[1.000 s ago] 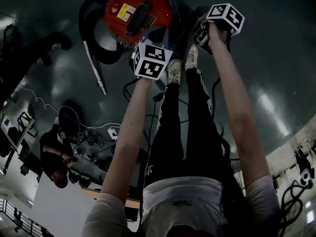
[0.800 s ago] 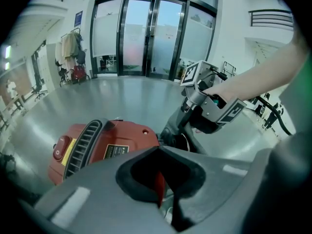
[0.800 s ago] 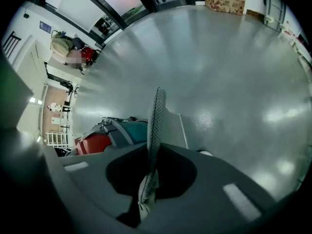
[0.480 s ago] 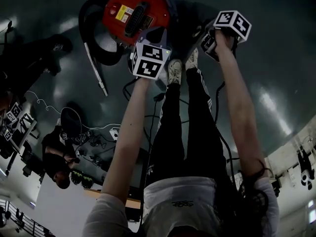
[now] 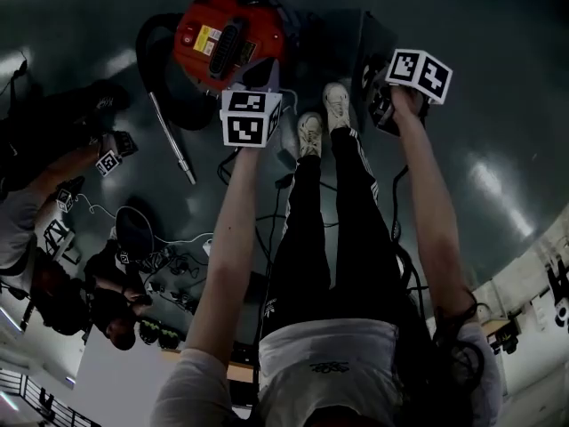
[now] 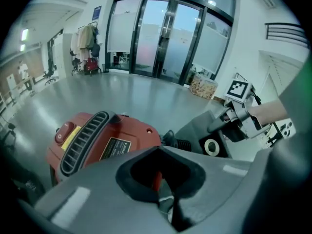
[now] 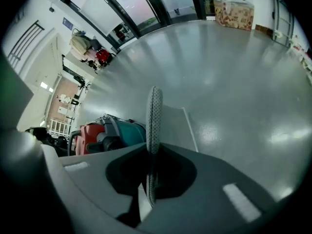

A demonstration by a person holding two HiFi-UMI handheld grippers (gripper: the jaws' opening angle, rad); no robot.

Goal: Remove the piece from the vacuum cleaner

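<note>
Piece [image 7: 154, 112]: thin, flat, mesh-textured along its rim, seen edge-on and upright in the right gripper view. It runs straight down into the notch of the right gripper [image 7: 146, 191], whose jaws are closed on its lower edge. From the left gripper view it reads as a dark grey panel with a pale ring on its face, held just off the right side of the vacuum cleaner [image 6: 105, 140], not touching the red body.

Vacuum cleaner: red shell, black ribbed grille, yellow label, sitting on the grey glossy surface [image 7: 229, 82]. Black hose [image 5: 151, 52] loops round its left side; metal wand [image 5: 173, 140] lies on the surface just beyond the loop.

Left gripper [image 6: 168, 206]: hangs directly over the near side of the vacuum cleaner. Jaws drawn together, nothing between them; red shell shows through the notch behind.

Person's shoes [image 5: 313, 132] stand between the two grippers, close to the machine. Glass doors [image 6: 165, 43] at the far edge of the surface, a patterned box [image 6: 202, 87] beside them.
</note>
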